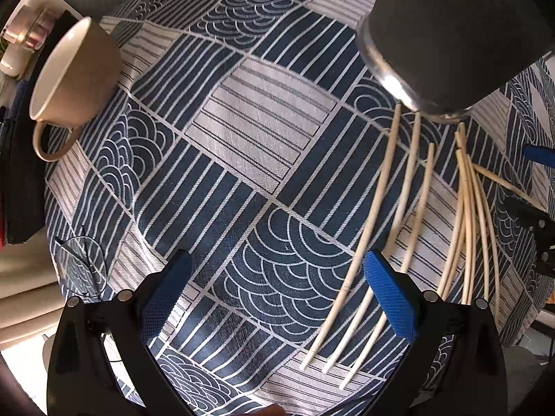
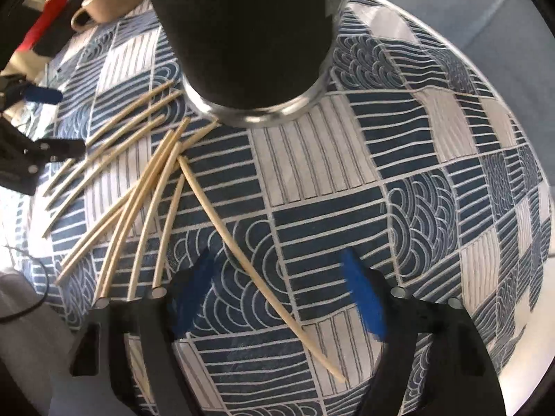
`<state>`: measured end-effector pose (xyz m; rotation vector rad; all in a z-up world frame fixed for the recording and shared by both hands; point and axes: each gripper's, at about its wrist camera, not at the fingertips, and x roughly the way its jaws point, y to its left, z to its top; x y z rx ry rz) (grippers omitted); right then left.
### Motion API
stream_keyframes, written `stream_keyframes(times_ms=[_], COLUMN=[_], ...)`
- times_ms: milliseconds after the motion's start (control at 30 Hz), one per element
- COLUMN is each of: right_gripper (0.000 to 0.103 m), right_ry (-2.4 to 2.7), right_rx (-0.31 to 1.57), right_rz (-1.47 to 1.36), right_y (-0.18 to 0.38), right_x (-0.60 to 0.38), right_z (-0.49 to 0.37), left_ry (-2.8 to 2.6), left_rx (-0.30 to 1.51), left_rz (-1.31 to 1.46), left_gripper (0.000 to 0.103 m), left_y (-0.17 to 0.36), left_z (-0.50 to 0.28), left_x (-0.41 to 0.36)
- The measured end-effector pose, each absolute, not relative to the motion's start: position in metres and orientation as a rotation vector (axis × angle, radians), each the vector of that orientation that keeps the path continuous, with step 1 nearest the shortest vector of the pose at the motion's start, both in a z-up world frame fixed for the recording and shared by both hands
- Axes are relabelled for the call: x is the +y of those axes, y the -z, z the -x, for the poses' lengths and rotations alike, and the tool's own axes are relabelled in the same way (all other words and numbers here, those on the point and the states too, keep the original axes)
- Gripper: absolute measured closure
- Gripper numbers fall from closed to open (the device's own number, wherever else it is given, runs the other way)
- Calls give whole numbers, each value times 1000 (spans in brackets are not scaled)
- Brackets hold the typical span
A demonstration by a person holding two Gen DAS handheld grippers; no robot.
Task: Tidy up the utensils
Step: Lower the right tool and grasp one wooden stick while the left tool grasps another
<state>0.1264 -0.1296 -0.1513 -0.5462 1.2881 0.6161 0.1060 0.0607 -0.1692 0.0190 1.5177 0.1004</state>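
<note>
One chopstick (image 2: 242,260) lies slantwise between the open, untouching jaws of the right gripper (image 2: 277,294)

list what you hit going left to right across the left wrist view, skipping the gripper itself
mug → glasses → three spread chopsticks → black holder → chopstick bundle → other gripper's blue pad

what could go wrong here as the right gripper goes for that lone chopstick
The right gripper is open around a lone chopstick that lies slanted across the gap, so closing pads may roll it or pinch it off-centre. The tall black cup stands just beyond its tip and could be knocked. The left gripper hangs beside three chopsticks and may scatter them.
</note>
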Motion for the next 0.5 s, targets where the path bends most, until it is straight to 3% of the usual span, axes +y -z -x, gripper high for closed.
stream_keyframes(times_ms=[200, 300, 400, 467, 500], right_gripper=[35, 43, 61, 81, 85], right_ry=[-660, -705, -720, -722, -721], right_rx=[1291, 1274, 1270, 1269, 1266], right_rz=[564, 601, 609, 609, 611], right_y=[153, 150, 145, 143, 143], right_x=[-123, -117, -121, -123, -120], right_z=[-130, -126, -120, -118, -113], left_ry=[-29, 5, 21, 32, 33], left_rx=[1505, 1528, 1514, 1498, 1489], left_rz=[-53, -8, -26, -35, -33], left_gripper=[4, 4, 5, 7, 10], left_y=[173, 177, 177, 176, 173], left_z=[-107, -118, -121, -118, -115], left_x=[61, 67, 67, 65, 65])
